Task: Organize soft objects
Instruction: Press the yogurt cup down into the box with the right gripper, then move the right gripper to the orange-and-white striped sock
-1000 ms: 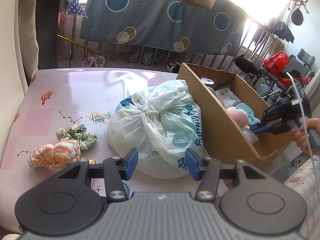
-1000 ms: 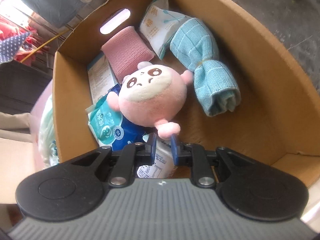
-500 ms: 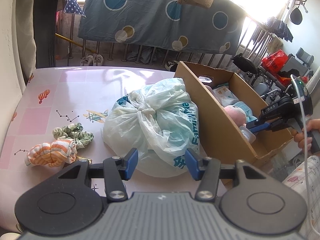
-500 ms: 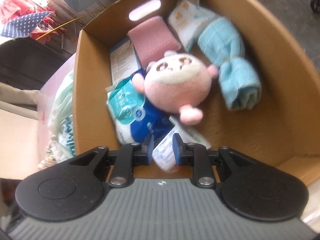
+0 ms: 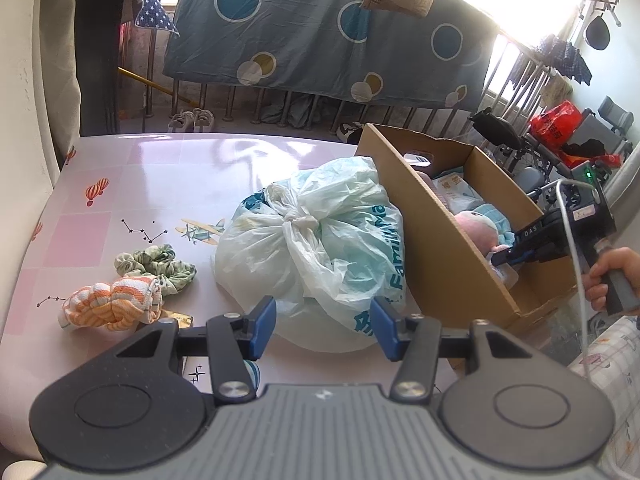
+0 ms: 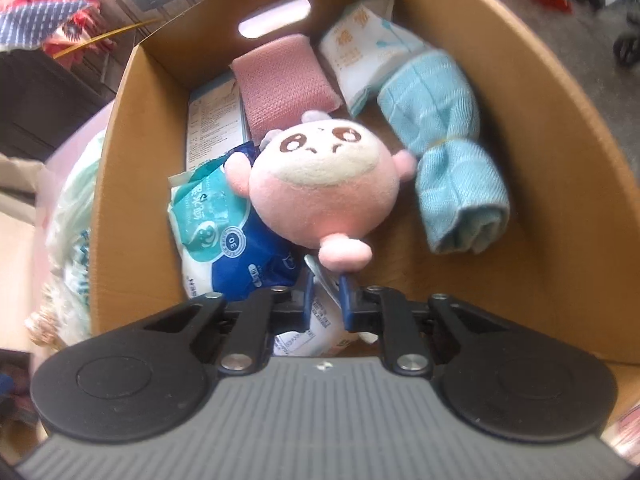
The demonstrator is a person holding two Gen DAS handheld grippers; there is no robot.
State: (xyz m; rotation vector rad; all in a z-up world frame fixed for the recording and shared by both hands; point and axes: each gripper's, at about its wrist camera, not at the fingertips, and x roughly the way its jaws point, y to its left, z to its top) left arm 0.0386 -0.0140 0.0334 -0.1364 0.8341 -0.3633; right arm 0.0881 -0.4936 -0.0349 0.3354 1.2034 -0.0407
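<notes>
Inside the cardboard box (image 6: pixel 132 184) at the table's right edge, the right gripper (image 6: pixel 326 296) has its jaws drawn narrow on the crimped edge of a white packet (image 6: pixel 308 332) that lies at the near end, just under the foot of the pink plush toy (image 6: pixel 324 184). This looks like the placing step: the packet is already down in the box, so the next move probably calls for spreading the jaws and lifting straight out without dragging the plush along. The box also holds a rolled blue towel (image 6: pixel 452 156) on the right, a pink sponge (image 6: pixel 284 80) toward the far wall, a white tissue pack (image 6: pixel 368 48) beside it, a blue and white wipes pack (image 6: pixel 228 252) partly under the plush, and a printed flat pack (image 6: pixel 214 112) against the left wall. Out on the pink table (image 5: pixel 160 172), the left gripper (image 5: pixel 323 326) hovers with its jaws wide and nothing between them, pointed at a knotted plastic bag (image 5: pixel 312 240) that rests against the box's outer wall. Left of the bag lie a green scrunchie (image 5: pixel 156 264) and an orange striped cloth (image 5: pixel 112 304), touching each other, both not yet put away. The bag seems the likeliest next pick, and it would need a grip near its knot.
</notes>
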